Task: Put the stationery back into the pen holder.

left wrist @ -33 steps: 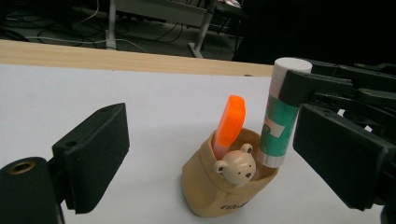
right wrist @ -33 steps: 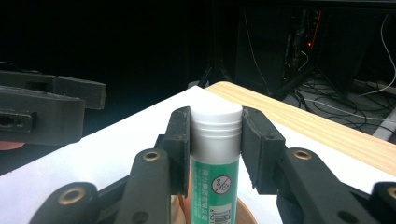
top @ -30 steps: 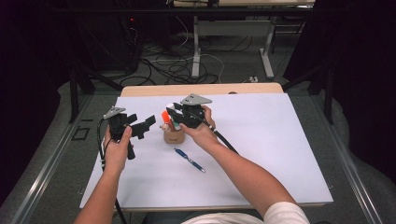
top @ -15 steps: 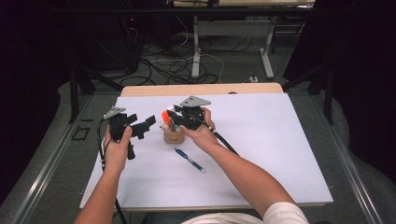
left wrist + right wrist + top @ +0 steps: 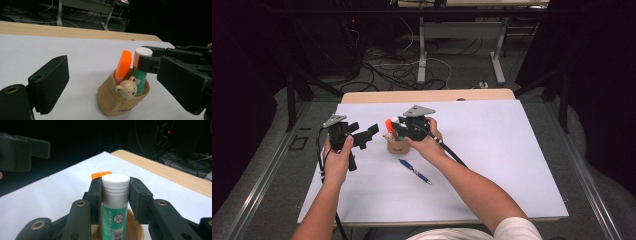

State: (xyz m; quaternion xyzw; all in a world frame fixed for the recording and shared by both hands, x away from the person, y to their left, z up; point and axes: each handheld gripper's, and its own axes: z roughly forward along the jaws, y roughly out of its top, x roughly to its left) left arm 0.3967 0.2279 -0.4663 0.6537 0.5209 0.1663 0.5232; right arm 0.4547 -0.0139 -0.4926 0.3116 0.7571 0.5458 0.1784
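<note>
A tan pen pouch with a small bear head stands on the white sheet. In it are an orange highlighter and a green glue stick with a white cap. My right gripper is shut on the glue stick just below the cap, and the stick's lower end sits inside the pouch. My left gripper is open to the left of the pouch, its two pads spread wide on either side of it without touching.
A blue pen lies on the white sheet just in front of the pouch. A wooden table edge runs along the back. Beyond it are dark floor, cables and table legs.
</note>
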